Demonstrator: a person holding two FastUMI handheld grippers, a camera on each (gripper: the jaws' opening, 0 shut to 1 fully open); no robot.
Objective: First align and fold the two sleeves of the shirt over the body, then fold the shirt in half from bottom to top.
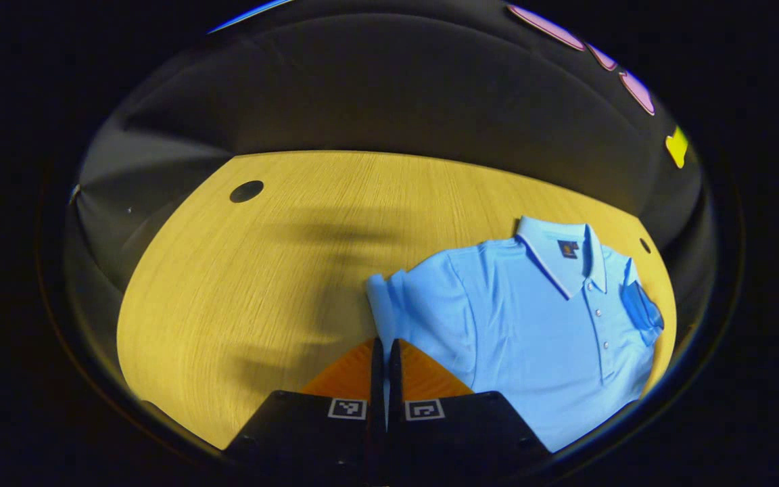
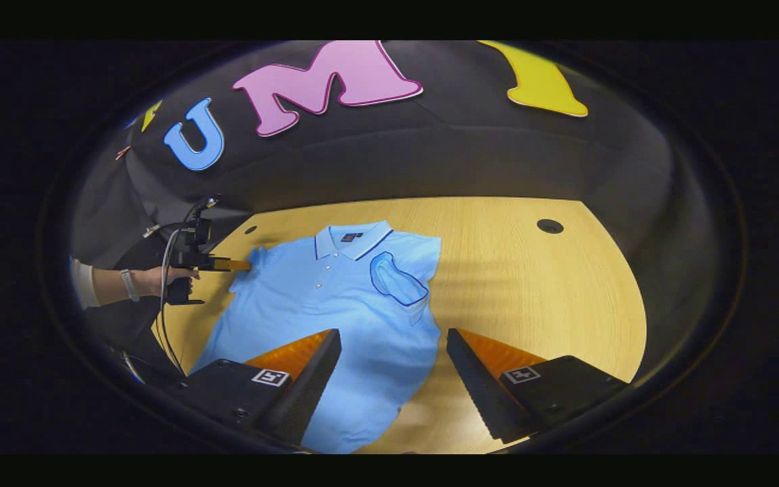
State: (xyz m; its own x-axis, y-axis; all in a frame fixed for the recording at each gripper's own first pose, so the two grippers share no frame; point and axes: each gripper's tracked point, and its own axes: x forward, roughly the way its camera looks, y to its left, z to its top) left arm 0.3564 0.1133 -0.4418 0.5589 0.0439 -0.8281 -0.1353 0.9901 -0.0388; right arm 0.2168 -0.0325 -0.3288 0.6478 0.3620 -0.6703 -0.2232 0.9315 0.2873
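Note:
A light blue polo shirt [image 1: 531, 325] [image 2: 335, 297] lies flat, collar toward the far wall, on the wooden table [image 1: 261, 284] [image 2: 531, 284]. One sleeve [image 2: 396, 279] [image 1: 641, 308] is folded over the chest. The other sleeve [image 1: 389, 297] [image 2: 257, 260] sticks out sideways. My left gripper [image 1: 384, 348] is shut on this sleeve's edge, with a sliver of blue cloth between the fingers. In the right gripper view the left gripper [image 2: 237, 265] sits at the shirt's left side, held by a hand [image 2: 153, 277]. My right gripper [image 2: 393, 333] hangs open above the shirt's lower right part, holding nothing.
The table has round dark holes [image 1: 246, 191] [image 2: 550, 226] near its far corners. Bare wood stretches left of the shirt in the left gripper view and right of it in the right gripper view. A cable [image 2: 166, 318] hangs from the left gripper. Black cloth walls close the booth behind.

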